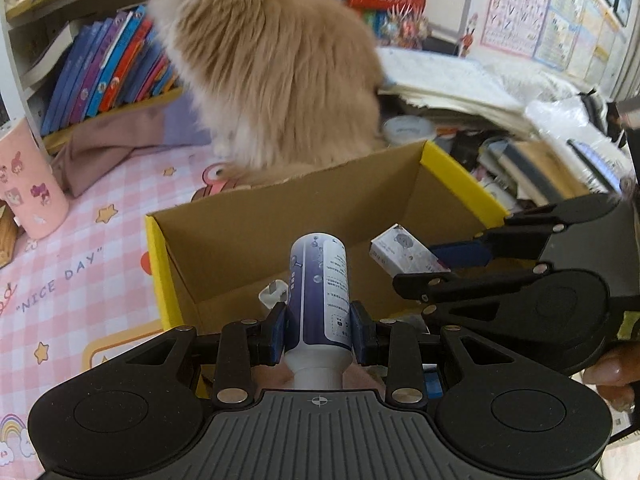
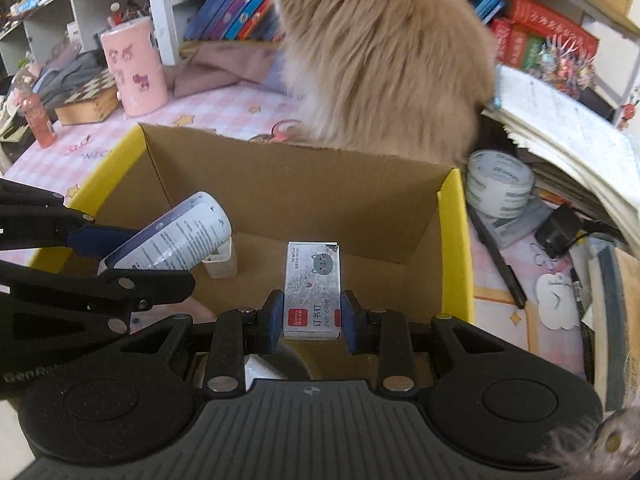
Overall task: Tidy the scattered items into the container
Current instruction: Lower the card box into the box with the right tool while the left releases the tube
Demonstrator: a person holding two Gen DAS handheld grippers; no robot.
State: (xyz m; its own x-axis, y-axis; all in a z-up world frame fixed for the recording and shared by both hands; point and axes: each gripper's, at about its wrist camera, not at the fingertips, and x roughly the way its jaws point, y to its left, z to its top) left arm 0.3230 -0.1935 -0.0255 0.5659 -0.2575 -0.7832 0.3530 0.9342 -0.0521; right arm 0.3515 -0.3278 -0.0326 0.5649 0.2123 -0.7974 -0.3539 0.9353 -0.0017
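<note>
Left gripper (image 1: 318, 330): pads clamped tight on the lower body of the bottle (image 1: 318, 288), nose pointing out over the box!
Right gripper (image 2: 312, 316): closed on both long sides of the staple box (image 2: 312, 290), held flat above the open carton.
Bottle handling: a rigid, smooth plastic cylinder, probably light; I'd say slippery if gripped near the rounded end, so this mid-to-low hold looks right.
Staple box handling: thin card, light, likely to crush under a hard squeeze; a side grip across the narrow width suits it.
Cardboard box (image 2: 454, 240): yellow outside, brown inside, top open, both loads hovering over it.
Inside: one small white item (image 2: 220, 262) on the floor by the left wall; little else shows.
Beyond: a fluffy cat (image 2: 384, 56) sits right against the far wall, tape roll (image 2: 500, 188) just outside on the right.
</note>
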